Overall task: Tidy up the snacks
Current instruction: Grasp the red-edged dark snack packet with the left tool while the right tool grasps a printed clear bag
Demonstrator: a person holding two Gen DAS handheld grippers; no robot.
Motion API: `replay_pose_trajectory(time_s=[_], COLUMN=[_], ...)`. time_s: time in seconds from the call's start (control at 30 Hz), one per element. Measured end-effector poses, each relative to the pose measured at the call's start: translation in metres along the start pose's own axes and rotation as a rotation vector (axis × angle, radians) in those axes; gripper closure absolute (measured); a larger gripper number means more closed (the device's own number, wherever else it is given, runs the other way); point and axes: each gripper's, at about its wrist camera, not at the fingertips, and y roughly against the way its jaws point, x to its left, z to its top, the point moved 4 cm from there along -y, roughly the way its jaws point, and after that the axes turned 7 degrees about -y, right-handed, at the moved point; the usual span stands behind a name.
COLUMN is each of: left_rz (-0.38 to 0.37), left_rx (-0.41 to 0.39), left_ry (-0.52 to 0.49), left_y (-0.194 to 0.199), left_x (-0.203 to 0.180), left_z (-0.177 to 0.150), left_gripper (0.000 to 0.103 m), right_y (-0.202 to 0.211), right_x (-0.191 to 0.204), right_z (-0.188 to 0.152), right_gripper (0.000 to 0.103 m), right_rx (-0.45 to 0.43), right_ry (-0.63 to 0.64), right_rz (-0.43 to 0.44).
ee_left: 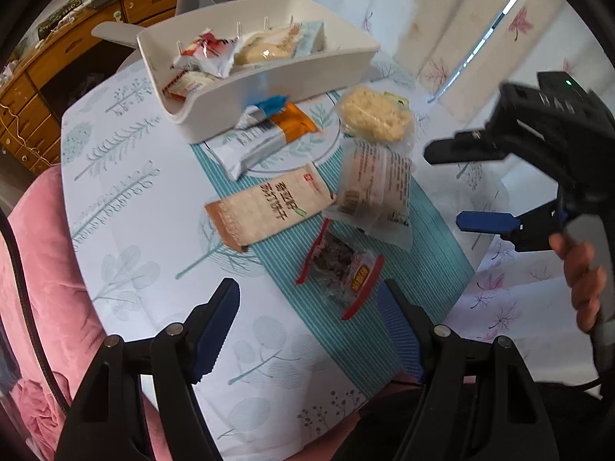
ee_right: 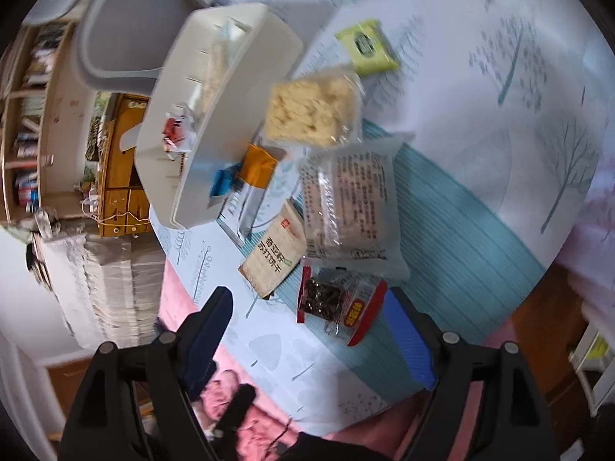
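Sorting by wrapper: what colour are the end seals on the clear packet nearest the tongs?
Red on the clear packet, best in the right wrist view.

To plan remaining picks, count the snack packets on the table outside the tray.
6: nearest red-edged packet, beige cracker packet, printed clear packet, puffed-rice cake, far yellow-green packet, orange-silver packet; the blue wrapper on it may be a seventh.

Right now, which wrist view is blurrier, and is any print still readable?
Right wrist view: motion-smeared, worst on the white plastic tray and yellow-green packet. Left wrist view: sharper, with bold print legible on the beige cracker packet; the window strip behind the curtain is blown out. Both views: strong fisheye bending at the rim.
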Motion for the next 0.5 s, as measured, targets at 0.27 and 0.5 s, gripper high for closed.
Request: replay_pose_trajectory(time_s=[0.27, 0.5], left_rz=[0.013, 0.036], left_rx=[0.022, 0.038], left_ry=[0.062, 0.122], left_y=[-0.034, -0.063], left_x=[-0.013, -0.019], left_z=[-0.002, 0.001], left_gripper=[0.030, 0.030], right_y=[-0.032, -0.051], right_x=[-0.015, -0.022], right_z=[0.015, 0.036], right_gripper=[0.020, 0.020], right_rx=[0.163, 0.222], right_ry=[-0.116, -0.111], right_rz=[-0.014, -0.073])
